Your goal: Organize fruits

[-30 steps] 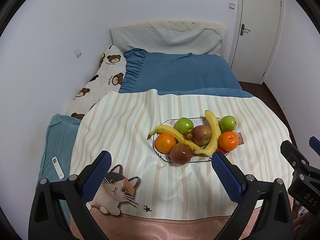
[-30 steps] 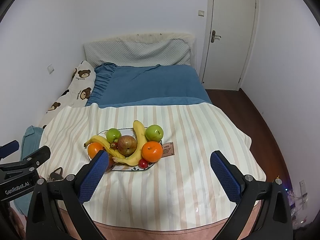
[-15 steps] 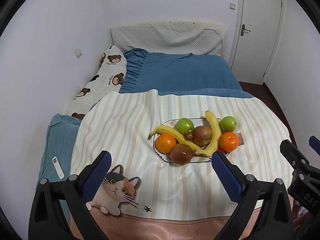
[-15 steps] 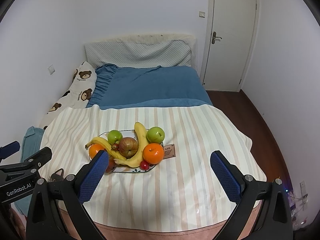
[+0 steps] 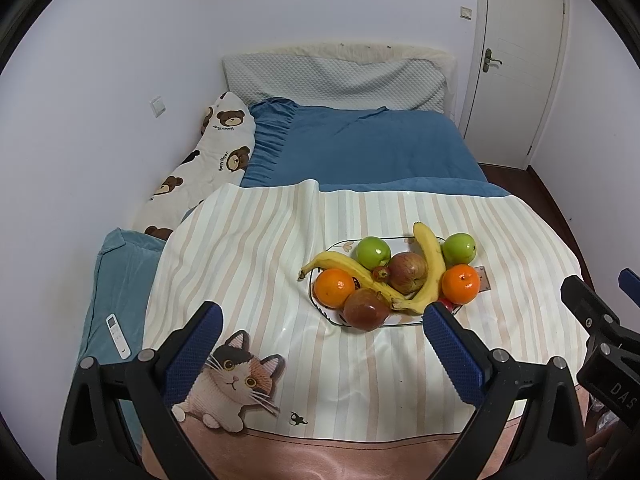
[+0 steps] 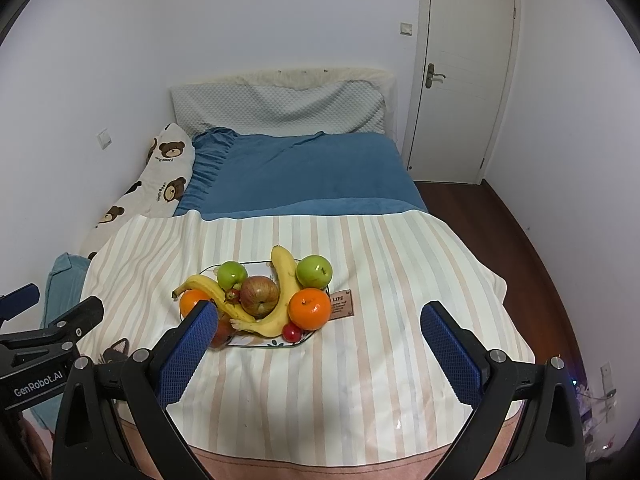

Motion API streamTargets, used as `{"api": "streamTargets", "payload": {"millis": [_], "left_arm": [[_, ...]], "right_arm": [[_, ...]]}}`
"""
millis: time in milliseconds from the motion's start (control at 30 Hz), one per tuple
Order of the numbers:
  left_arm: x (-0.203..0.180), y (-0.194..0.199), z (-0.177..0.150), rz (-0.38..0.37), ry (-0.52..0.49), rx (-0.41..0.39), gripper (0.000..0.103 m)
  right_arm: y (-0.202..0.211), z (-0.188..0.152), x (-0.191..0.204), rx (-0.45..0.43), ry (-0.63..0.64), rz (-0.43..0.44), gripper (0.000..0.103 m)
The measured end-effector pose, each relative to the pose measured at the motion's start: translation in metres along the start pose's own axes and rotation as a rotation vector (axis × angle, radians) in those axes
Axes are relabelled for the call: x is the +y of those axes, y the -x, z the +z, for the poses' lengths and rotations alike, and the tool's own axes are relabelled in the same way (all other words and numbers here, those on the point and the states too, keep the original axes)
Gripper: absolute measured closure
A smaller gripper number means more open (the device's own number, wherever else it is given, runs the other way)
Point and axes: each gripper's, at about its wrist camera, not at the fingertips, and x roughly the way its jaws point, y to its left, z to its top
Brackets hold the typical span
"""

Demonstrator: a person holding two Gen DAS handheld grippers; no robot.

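- Fruits are sitting piled on a plate [image 5: 334, 318] that is resting on a striped cloth [image 5: 248, 264] spread over the near end of a bed — no gripper is touching any of them.
- Two bananas are lying across the pile: a left banana [image 5: 348, 270] is curving from the plate's left edge toward the middle, and a right banana [image 5: 430, 264] is running from the far side down to meet it at the near side.
- A red apple [image 5: 408, 272] is nestling between the two bananas, with a tiny red fruit [image 5: 381, 273] just beside it.
- Two green apples are sitting at the far side — one [image 5: 373, 251] on the left, the other [image 5: 459, 249] on the right, apparently off the plate's right end.
- Two oranges are flanking the pile: one [image 5: 334, 287] under the left banana, the other [image 5: 461, 284] beside the right banana.
- A dark red apple [image 5: 365, 309] is sitting at the near edge, and a small red fruit [image 6: 292, 332] is peeking out beside the right orange.
- The left gripper [image 5: 318, 344] is hovering above the cloth with its jaws spread wide, holding nothing.
- The right gripper [image 6: 316, 340] is likewise hanging wide apart and empty, short of the plate.
- A cat picture [image 5: 236, 380] is showing on the cloth near the left gripper, and a remote [image 5: 118, 336] is lying on a blue cushion [image 5: 116, 272] to the left.
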Motion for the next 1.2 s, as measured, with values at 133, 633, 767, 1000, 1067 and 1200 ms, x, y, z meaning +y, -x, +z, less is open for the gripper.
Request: {"api": "streamTargets", "payload": {"millis": [133, 633, 767, 1000, 1067, 1200], "left_arm": [[0.0002, 0.0005, -0.0003, -0.001, -0.002, 0.000, 0.001], [0.0000, 0.0005, 0.0002, -0.001, -0.002, -0.001, 0.001], [0.0007, 0.0022, -0.0002, 0.000, -0.001, 0.000, 0.001], [0.0013, 0.0022, -0.0005, -0.001, -0.001, 0.004, 0.001], [0.0009, 0.0033, -0.0024, -0.002, -0.001, 0.007, 0.001], [0.0008, 0.0045, -0.0059, -0.001, 0.000, 0.011, 0.001]], "right_arm": [[0.0003, 0.0002, -0.0005, 0.000, -0.001, 0.000, 0.000], [0.0002, 0.0005, -0.0009, 0.001, -0.002, 0.000, 0.000], [0.0003, 0.0015, -0.0002, 0.003, -0.001, 0.000, 0.000], [0.0009, 0.0029, 0.0015, 0.005, -0.001, 0.001, 0.000], [0.0008, 0.0031, 0.0013, 0.005, -0.002, 0.001, 0.000], [0.0005, 0.0030, 0.0019, 0.009, 0.001, 0.002, 0.000]]}}
